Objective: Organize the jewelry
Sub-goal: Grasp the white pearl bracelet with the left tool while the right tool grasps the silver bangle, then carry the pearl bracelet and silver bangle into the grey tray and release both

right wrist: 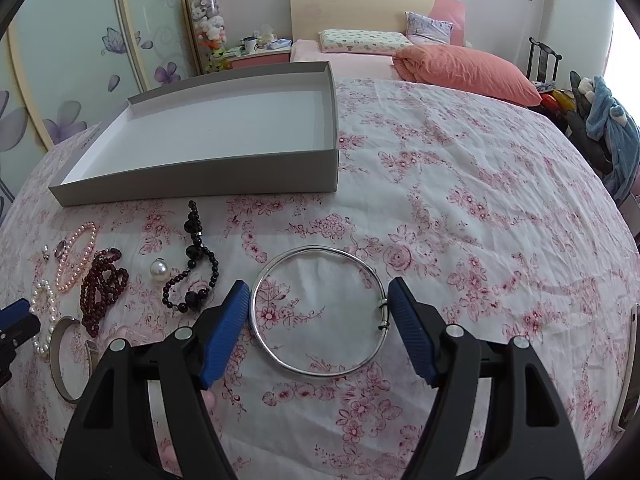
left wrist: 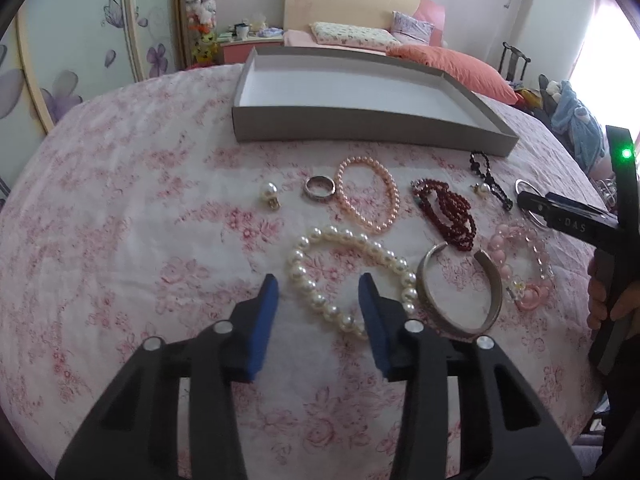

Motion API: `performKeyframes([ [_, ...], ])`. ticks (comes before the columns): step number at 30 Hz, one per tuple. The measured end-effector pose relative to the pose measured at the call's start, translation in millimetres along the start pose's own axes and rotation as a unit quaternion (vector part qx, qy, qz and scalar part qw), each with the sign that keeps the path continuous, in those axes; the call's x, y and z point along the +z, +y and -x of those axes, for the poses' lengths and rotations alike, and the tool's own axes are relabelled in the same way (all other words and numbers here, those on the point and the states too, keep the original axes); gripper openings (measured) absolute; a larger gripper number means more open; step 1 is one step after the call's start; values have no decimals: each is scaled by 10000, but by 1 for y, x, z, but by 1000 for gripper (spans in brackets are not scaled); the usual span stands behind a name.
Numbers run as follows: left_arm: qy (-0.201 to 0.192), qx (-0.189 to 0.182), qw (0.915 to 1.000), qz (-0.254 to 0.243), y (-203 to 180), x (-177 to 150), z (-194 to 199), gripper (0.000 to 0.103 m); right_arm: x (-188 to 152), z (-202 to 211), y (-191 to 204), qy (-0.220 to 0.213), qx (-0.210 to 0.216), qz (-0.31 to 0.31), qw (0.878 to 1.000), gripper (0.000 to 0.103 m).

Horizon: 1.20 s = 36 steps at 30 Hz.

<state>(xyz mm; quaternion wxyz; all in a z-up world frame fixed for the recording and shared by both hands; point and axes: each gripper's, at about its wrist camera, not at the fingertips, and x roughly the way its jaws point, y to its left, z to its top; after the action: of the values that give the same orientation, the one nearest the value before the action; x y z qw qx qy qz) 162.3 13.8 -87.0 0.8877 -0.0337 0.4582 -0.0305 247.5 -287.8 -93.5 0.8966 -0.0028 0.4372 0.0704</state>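
The jewelry lies loose on a pink-flowered bedspread [right wrist: 460,184], in front of an empty grey tray [left wrist: 360,130]. A white pearl bracelet [left wrist: 344,276] sits between the blue pads of the left gripper [left wrist: 318,312]; the jaws stand apart and the pads are not seen pressing on the beads. To its right lie a silver cuff [left wrist: 464,300], a dark red bead strand [left wrist: 448,212] and a pink bead bracelet [left wrist: 372,194], with a ring [left wrist: 319,189] and a pearl earring [left wrist: 269,194] further left. In the right wrist view, a thin silver bangle [right wrist: 318,312] lies between the pads of the right gripper [right wrist: 318,320], both pads touching its rim. A black bead bracelet [right wrist: 196,258] lies just left.
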Motion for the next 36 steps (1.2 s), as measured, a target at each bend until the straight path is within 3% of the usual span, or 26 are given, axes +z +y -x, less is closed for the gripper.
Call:
performKeyframes([
  [4,48,68,9999,143,2,3,-4,14,0,0,-1,-7,25,-12,10000,71],
  [7,47,-3,9998,196,5,2,-3,11,-1,0,-2,-12,43,-20,10000,71],
  [12,-12,-103,9997,220,9,0,2,10,-3,3,-4,-63,77,-58,9999,71],
  [22,-668,-282,9974,-15,2,1,38,10,-9,19,-3,-232,150,32,9996,71],
  [36,-1266,-625,9900,-19,0,13,78,10,-15,33,-4,-375,250,16,9990,71],
])
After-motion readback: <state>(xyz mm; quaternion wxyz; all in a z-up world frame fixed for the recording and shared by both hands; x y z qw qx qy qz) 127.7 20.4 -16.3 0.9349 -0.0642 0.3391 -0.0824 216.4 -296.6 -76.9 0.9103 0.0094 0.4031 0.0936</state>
